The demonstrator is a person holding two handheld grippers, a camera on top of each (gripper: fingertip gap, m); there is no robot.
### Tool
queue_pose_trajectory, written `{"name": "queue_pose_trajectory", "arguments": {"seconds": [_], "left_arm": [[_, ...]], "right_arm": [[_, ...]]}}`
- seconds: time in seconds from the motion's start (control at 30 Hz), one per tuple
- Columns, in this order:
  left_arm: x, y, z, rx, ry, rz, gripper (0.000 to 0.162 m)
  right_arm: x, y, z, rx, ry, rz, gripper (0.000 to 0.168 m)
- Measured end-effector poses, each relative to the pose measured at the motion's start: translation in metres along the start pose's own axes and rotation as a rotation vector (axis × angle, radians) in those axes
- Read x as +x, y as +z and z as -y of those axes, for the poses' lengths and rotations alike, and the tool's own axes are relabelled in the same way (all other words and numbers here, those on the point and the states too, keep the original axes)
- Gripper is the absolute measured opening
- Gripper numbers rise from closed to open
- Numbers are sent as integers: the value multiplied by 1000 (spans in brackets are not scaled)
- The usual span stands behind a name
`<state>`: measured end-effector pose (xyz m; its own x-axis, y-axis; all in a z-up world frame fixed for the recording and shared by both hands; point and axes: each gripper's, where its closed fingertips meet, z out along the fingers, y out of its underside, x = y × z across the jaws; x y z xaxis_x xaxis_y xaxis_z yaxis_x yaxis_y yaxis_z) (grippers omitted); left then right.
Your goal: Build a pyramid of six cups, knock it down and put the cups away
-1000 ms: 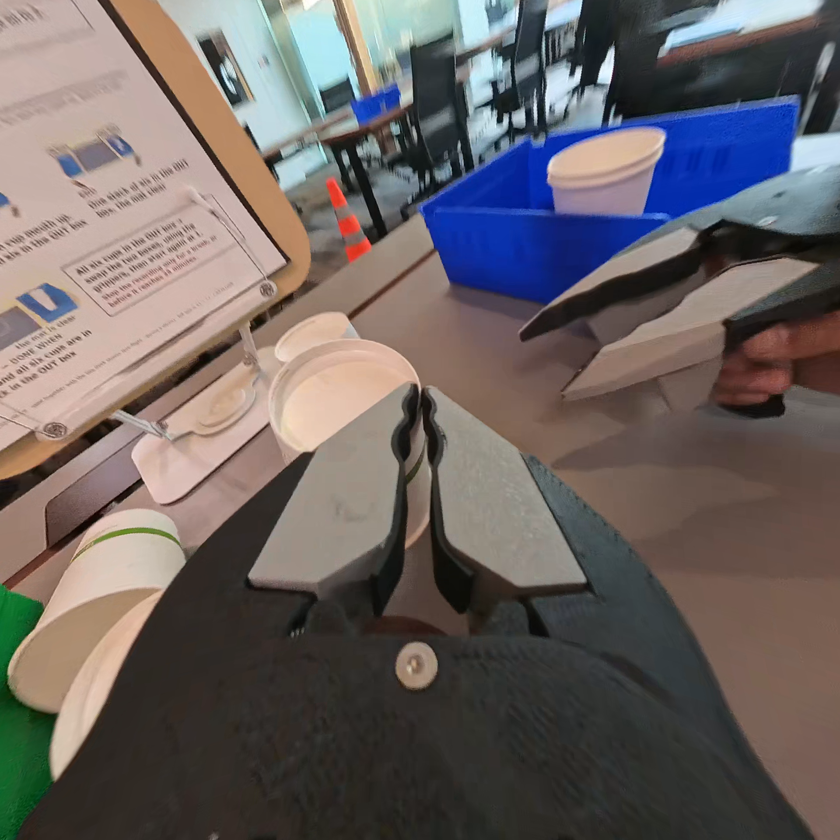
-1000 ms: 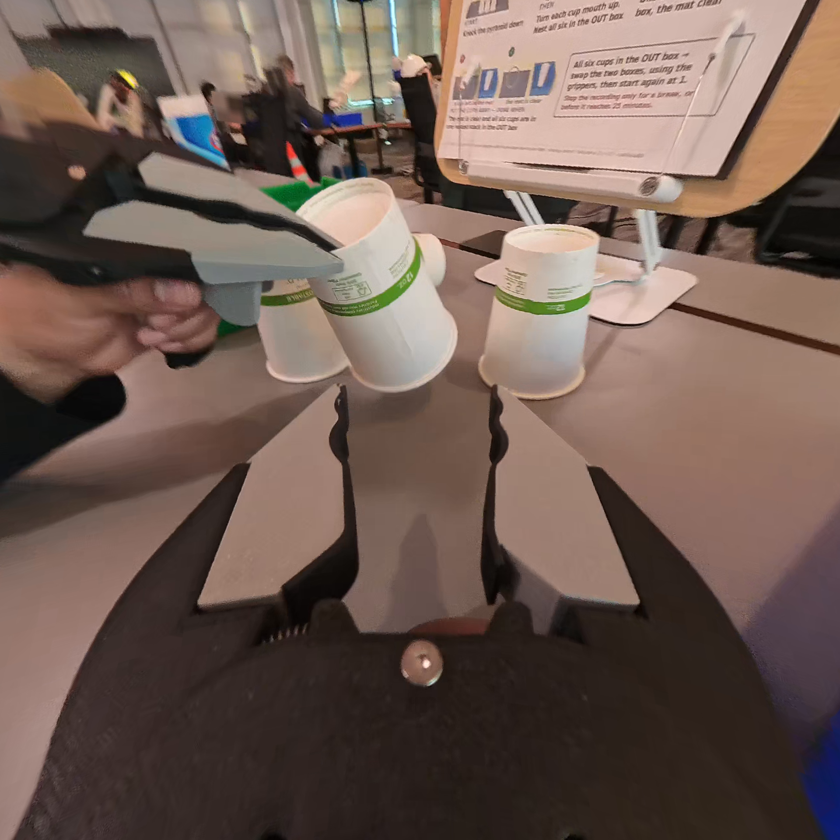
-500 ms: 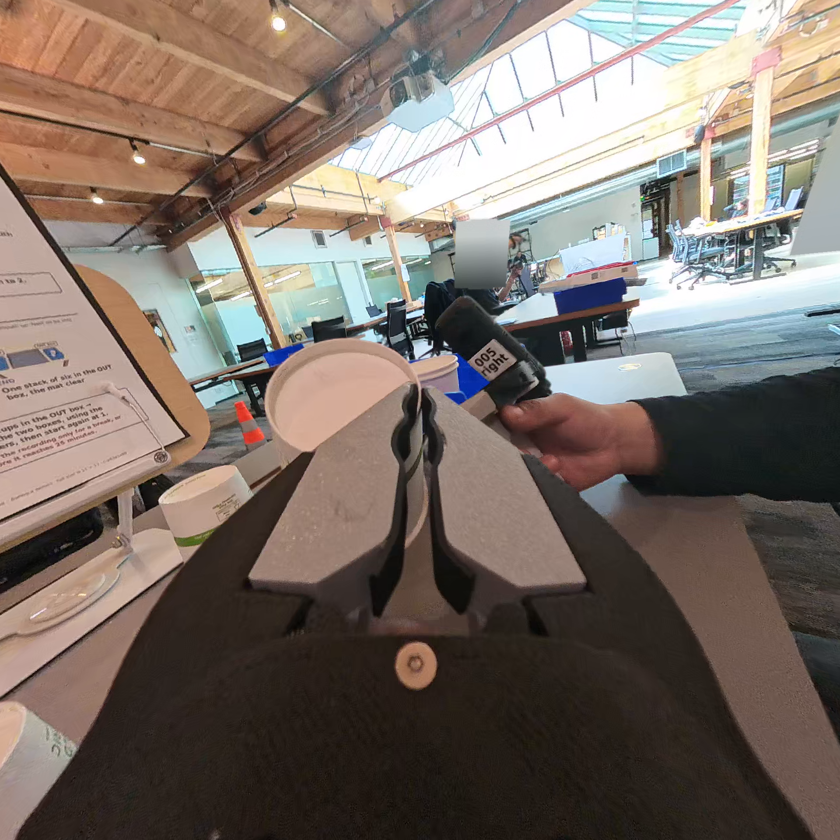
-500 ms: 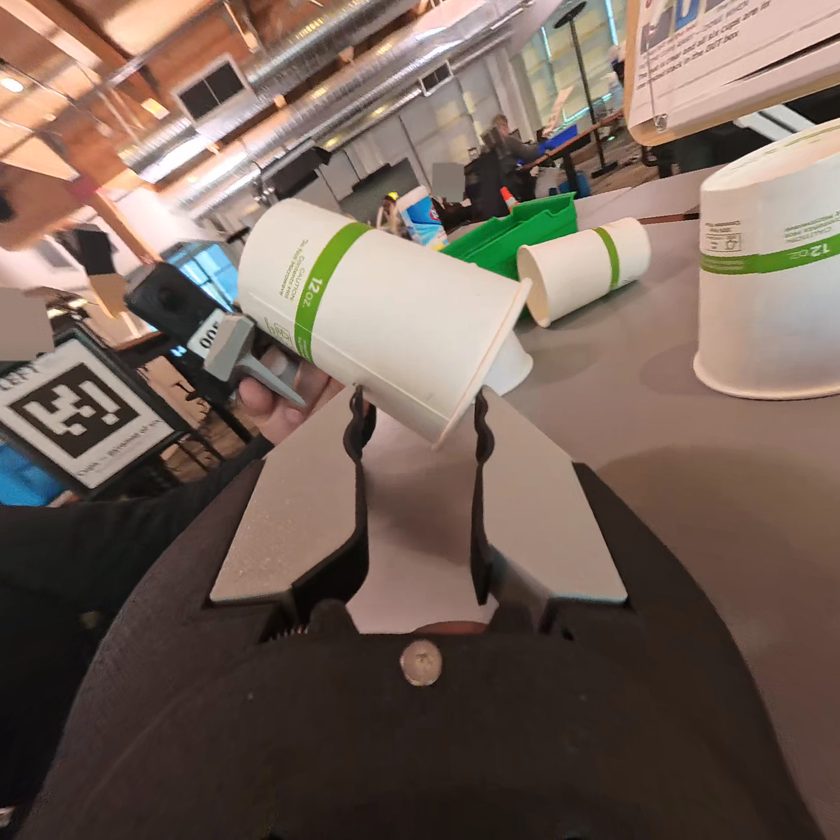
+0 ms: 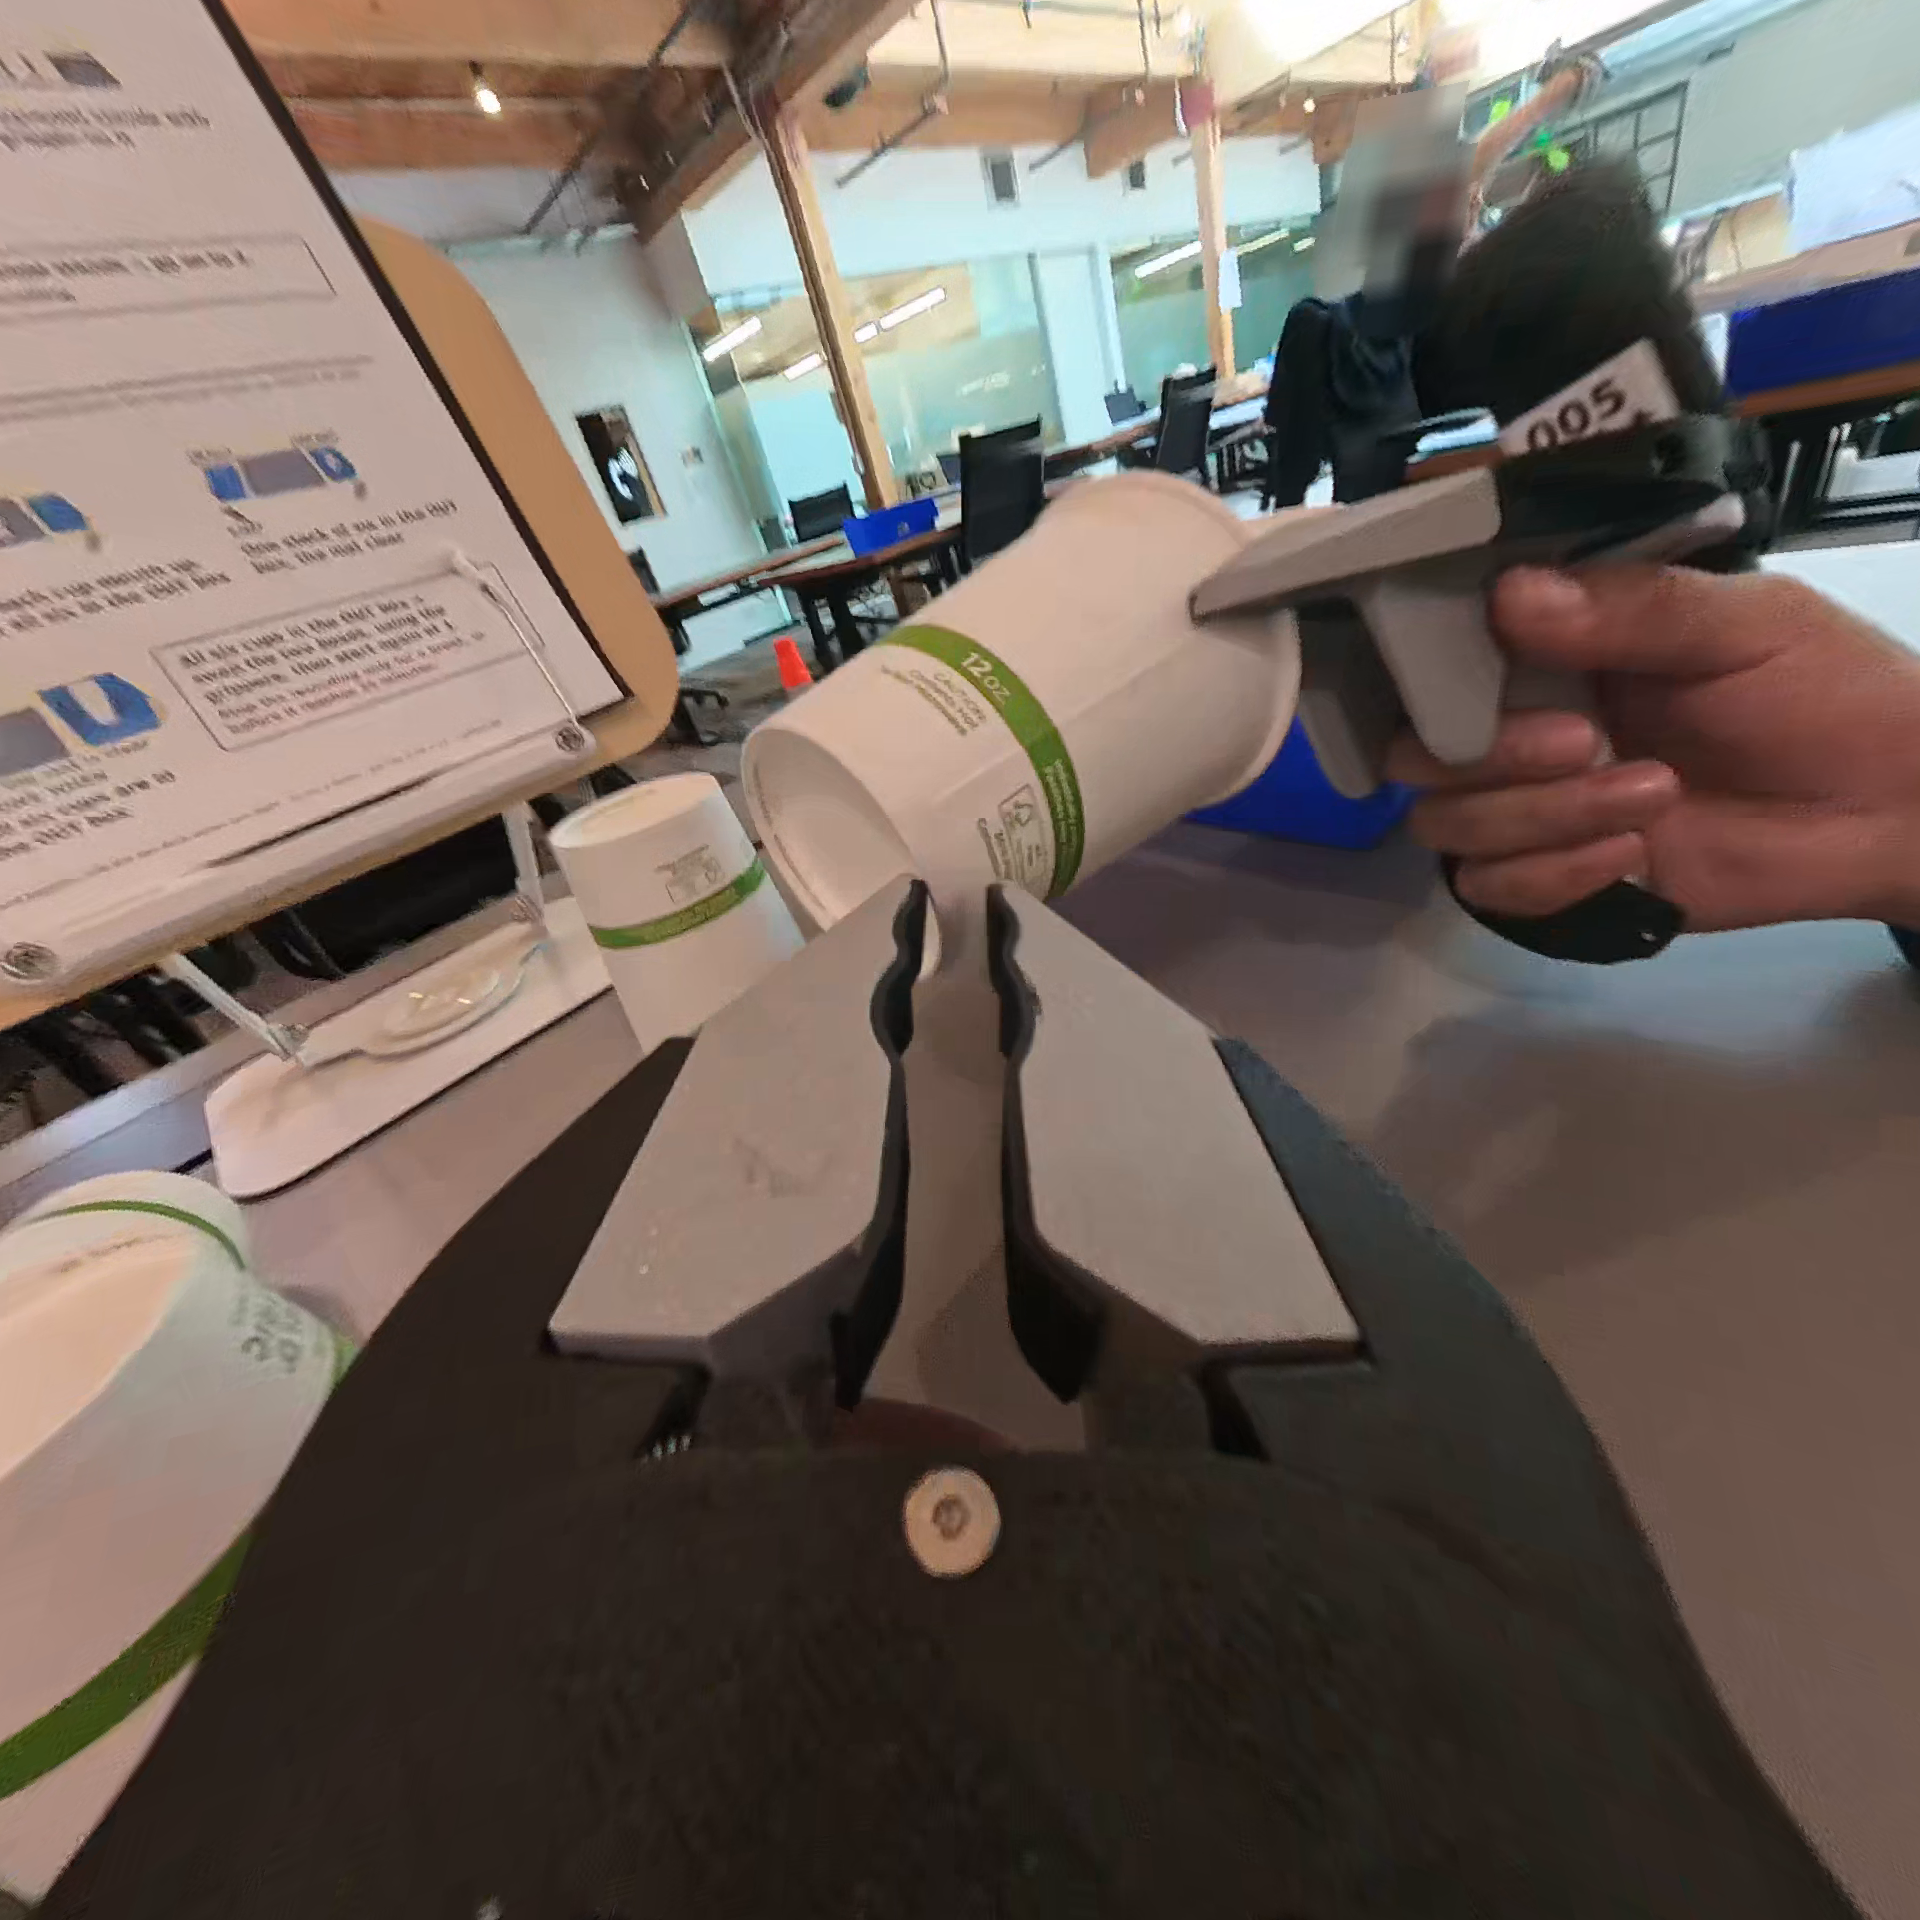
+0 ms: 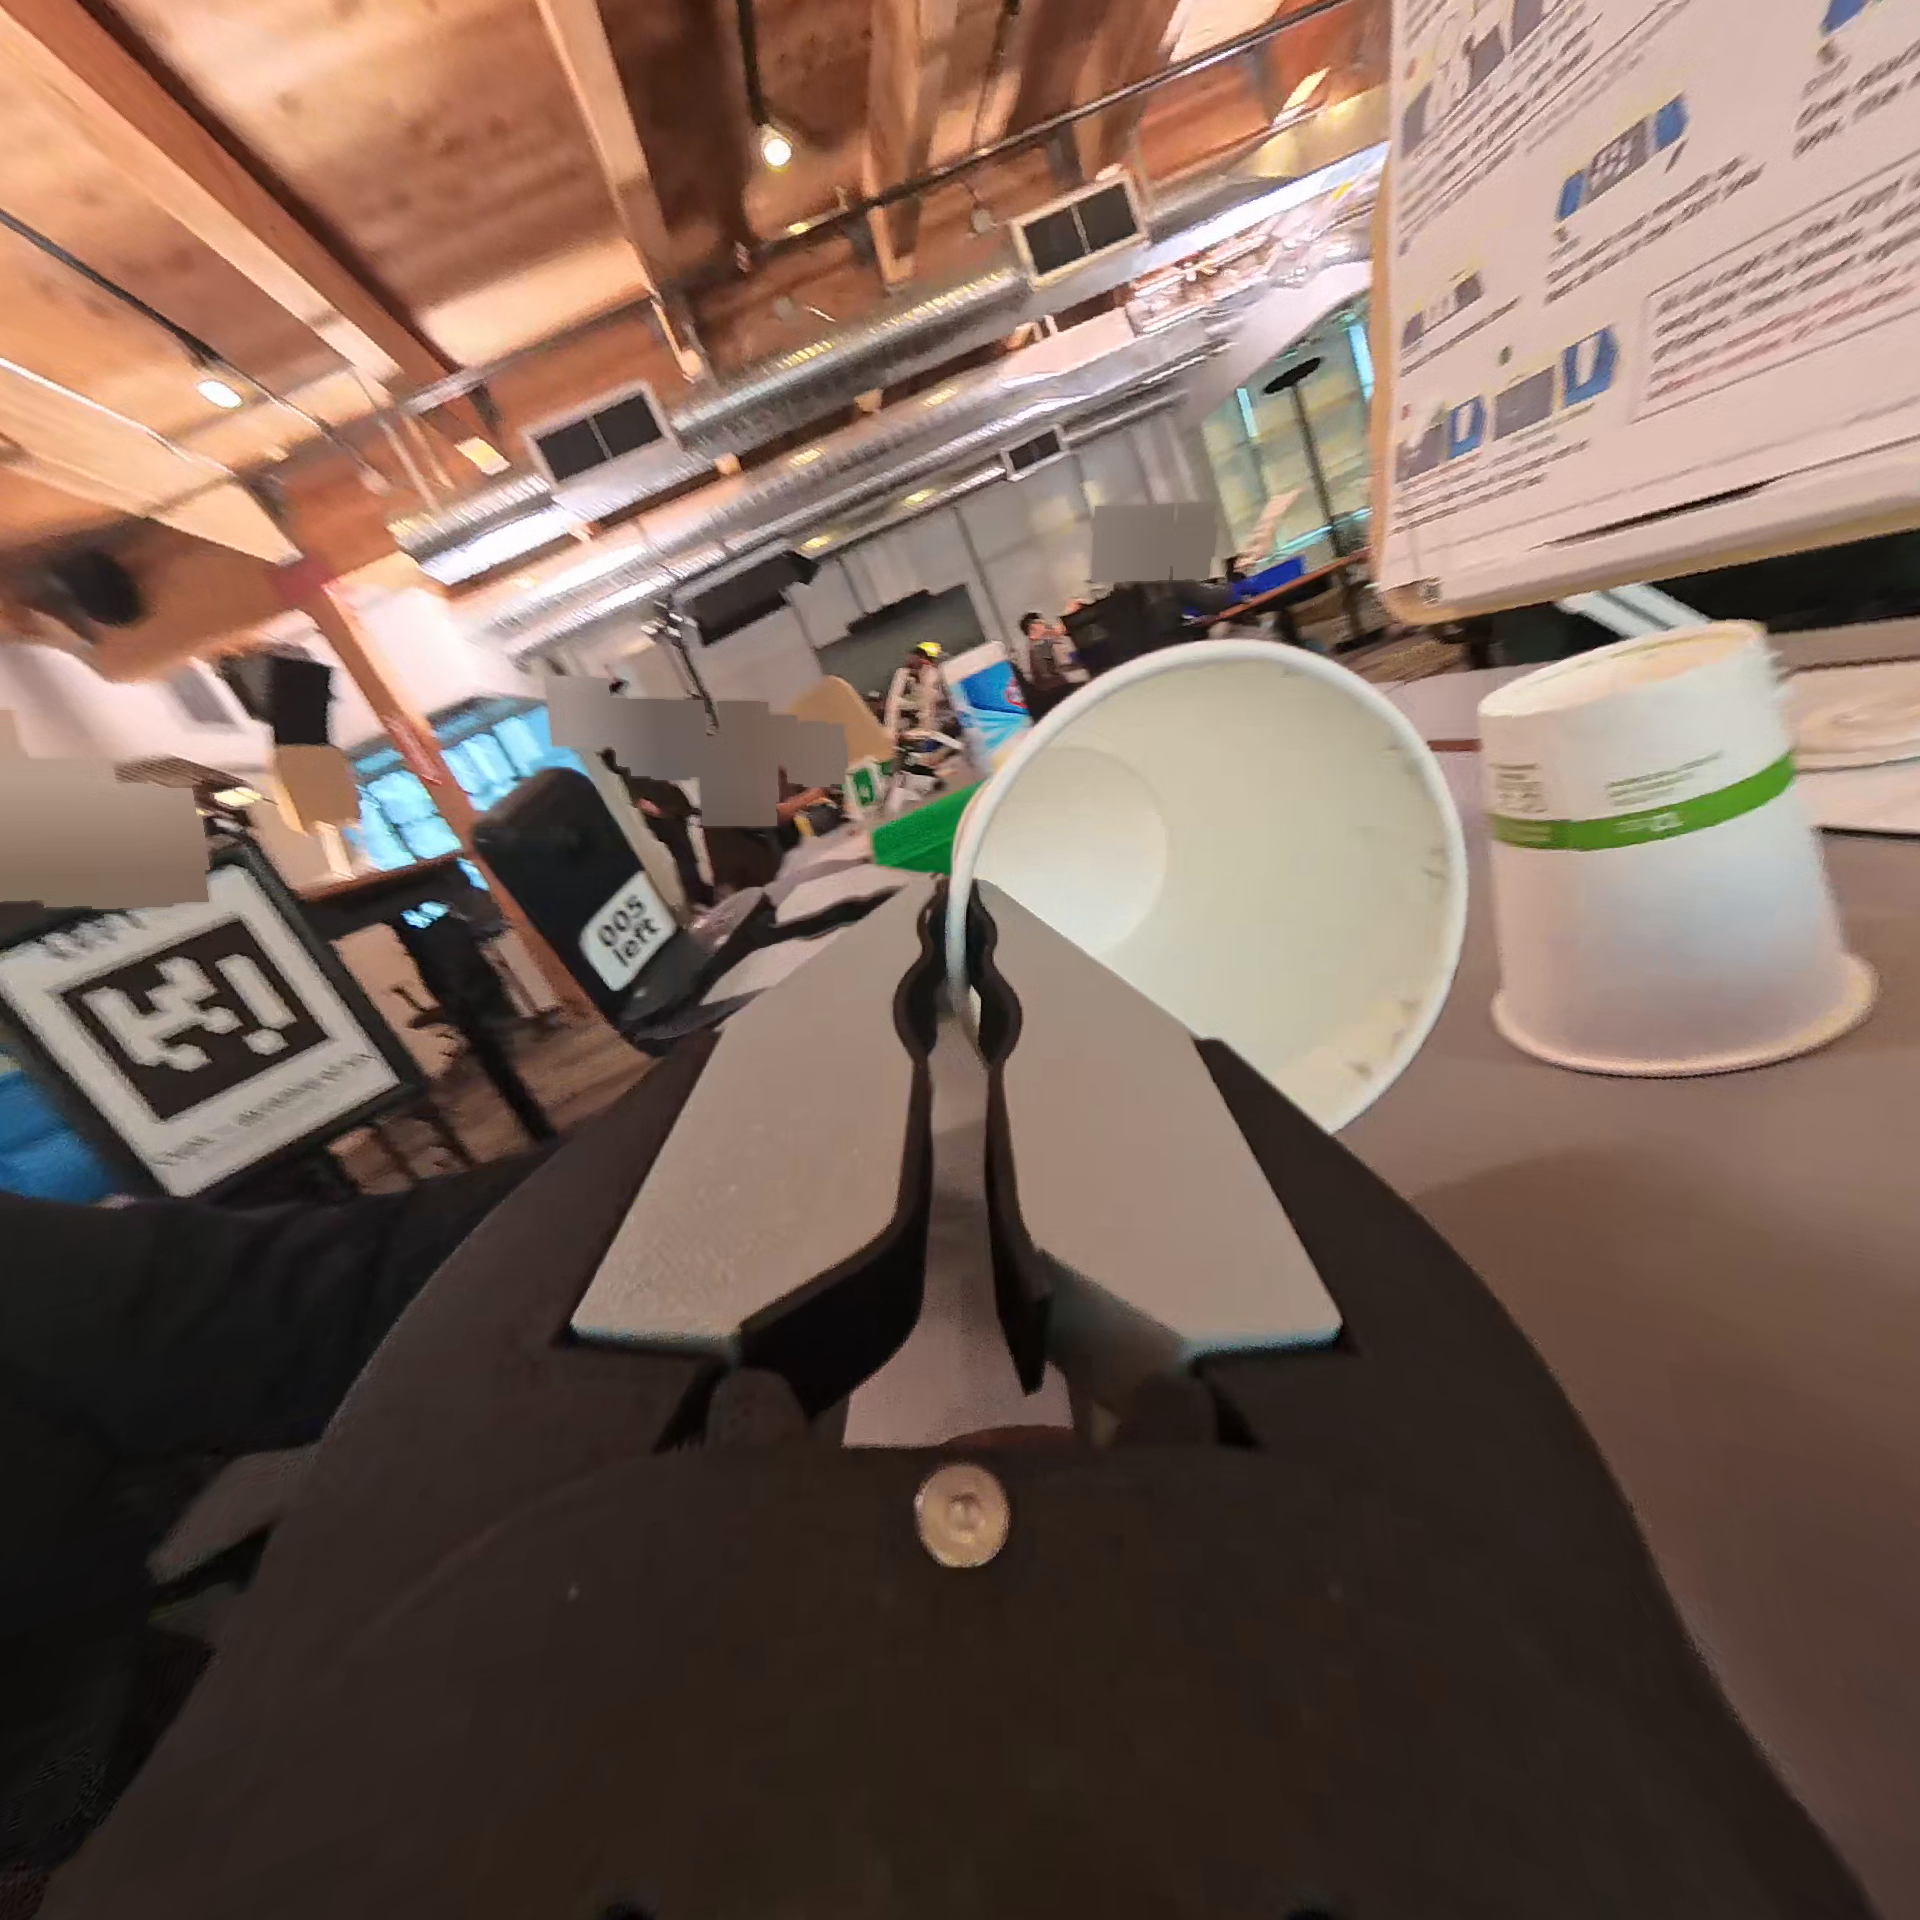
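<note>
The right claw (image 6: 961,961) is clamped on the rim of a tilted cup (image 6: 1247,862). The left claw (image 5: 951,935) is apart just below it, holding nothing. Another cup (image 6: 1652,862) stands upside down on the tabletop (image 6: 1662,1299) beside it.

A white paper cup (image 5: 1029,717) ringed by a green band is seen just ahead of the grey-fingered, black-bodied left gripper (image 5: 954,925). White inner walls are shown by it at the right gripper (image 6: 961,961). Blue diagrams are printed on the white instruction sheet (image 5: 187,436) up-left.
</note>
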<state>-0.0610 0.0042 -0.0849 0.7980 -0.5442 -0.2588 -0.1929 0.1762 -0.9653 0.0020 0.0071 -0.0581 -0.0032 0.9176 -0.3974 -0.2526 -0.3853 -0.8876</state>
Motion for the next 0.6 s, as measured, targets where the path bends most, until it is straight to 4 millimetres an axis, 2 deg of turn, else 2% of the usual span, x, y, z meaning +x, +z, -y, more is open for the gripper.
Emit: {"name": "queue_pose_trajectory", "arguments": {"seconds": [0.03,0.13,0.23,0.4,0.5,0.6], "left_arm": [[3,2,-6,-28,-13,-17,14],[16,7,-23,-121,-96,-99,14],[20,6,-23,-123,-154,-140,17],[24,6,-26,-148,-108,-156,17],[23,7,-29,-165,-64,-137,16],[23,6,-30,-167,-56,-137,14]], "right_arm": [[2,0,0,-11,-46,-34,0],[1,-1,1,-38,-202,-105,0],[-10,-2,5,-28,-327,-109,0],[-16,-6,12,-14,-467,-185,0],[-17,-18,31,0,-581,-327,0],[0,-39,63,-72,-693,-538,0]]}}
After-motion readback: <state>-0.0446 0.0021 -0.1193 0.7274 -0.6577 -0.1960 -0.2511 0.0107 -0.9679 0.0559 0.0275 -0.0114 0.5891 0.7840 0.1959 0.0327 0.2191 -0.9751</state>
